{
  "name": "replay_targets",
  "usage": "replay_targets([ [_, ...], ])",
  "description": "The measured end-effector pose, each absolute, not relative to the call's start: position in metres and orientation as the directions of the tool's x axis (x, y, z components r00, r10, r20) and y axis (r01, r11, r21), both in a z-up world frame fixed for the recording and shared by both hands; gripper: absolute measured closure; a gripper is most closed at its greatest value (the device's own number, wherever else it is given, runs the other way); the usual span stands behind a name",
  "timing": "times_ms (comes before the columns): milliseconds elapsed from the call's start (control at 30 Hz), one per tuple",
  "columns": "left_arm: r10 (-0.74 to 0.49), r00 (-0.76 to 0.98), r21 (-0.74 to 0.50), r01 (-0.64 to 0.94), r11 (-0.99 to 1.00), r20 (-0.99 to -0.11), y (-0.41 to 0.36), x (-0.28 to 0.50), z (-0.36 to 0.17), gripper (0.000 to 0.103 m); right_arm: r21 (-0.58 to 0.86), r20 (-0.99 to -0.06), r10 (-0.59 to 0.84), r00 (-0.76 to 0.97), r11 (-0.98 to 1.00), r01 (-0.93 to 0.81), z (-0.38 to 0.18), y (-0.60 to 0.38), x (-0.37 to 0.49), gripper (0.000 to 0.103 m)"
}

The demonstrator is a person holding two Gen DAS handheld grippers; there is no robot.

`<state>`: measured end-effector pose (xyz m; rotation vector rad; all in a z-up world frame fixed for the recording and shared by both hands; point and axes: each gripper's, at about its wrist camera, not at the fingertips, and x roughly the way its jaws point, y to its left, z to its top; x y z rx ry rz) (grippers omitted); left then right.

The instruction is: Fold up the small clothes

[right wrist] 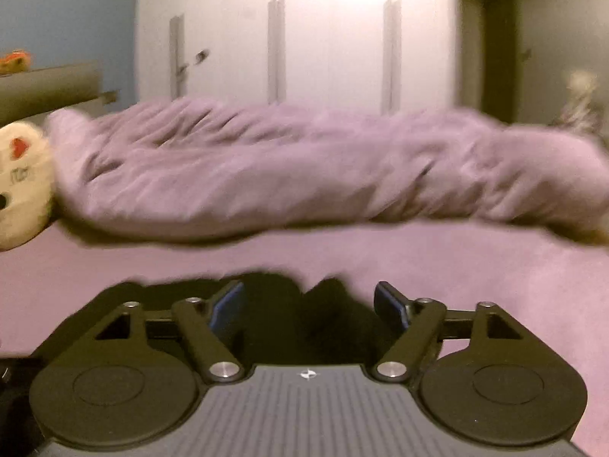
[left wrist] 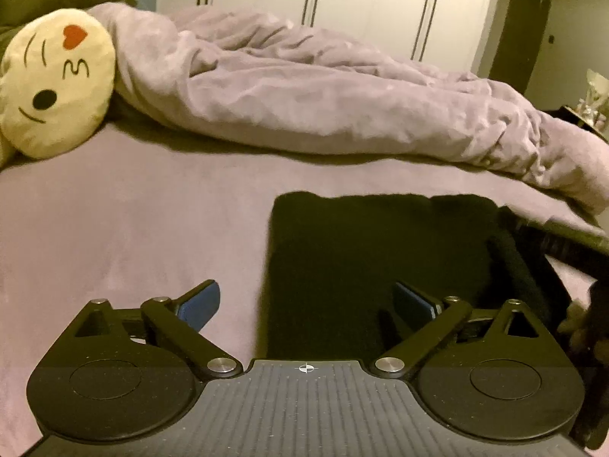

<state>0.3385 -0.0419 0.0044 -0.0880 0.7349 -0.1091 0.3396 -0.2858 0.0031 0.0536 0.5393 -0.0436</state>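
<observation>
A black garment (left wrist: 377, 262) lies flat on the mauve bed sheet (left wrist: 125, 224), folded into a rough rectangle. My left gripper (left wrist: 306, 302) hangs over its near left edge, jaws wide open, with nothing pressed between the blue pads (left wrist: 201, 306). The left finger is over bare sheet, the right finger over the cloth. In the blurred right wrist view the same black garment (right wrist: 304, 316) shows just beyond and under my right gripper (right wrist: 308, 304), which is open with no cloth between its pads. Part of the other gripper (left wrist: 552, 251) shows at the garment's right edge.
A crumpled mauve duvet (left wrist: 323, 91) lies across the far side of the bed. A round yellow face cushion (left wrist: 53, 83) rests at the far left. White wardrobe doors (left wrist: 361, 0) stand behind the bed. Bare sheet spreads left of the garment.
</observation>
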Motion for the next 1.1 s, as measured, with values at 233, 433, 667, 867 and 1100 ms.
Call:
replay_targets([
  [233,-0.163,0.688,-0.185,0.042,0.982,-0.707,-0.053,0.359,-0.015,0.002,0.000,-0.546,0.026,0.837,1.000,-0.031,-0.038,-0.267,0.325,0.020],
  [433,-0.164,0.707,-0.141,0.091,0.986,-0.688,-0.071,0.350,-0.013,0.002,-0.115,-0.549,-0.103,0.829,0.992,0.047,-0.030,-0.272,0.326,0.039],
  [667,-0.177,0.696,-0.152,0.099,0.984,-0.696,-0.068,0.346,-0.016,0.001,-0.308,-0.499,-0.335,0.799,0.931,0.198,-0.042,-0.290,0.324,0.043],
  [867,-0.154,0.666,-0.124,0.093,0.988,-0.730,-0.078,0.354,-0.040,0.000,-0.298,-0.516,-0.270,0.813,0.946,0.124,-0.040,-0.288,0.325,0.043],
  [1100,-0.132,0.673,-0.118,0.066,0.991,-0.727,-0.076,0.351,-0.036,0.000,-0.276,-0.417,-0.174,0.892,0.959,0.057,0.008,-0.270,0.272,0.023],
])
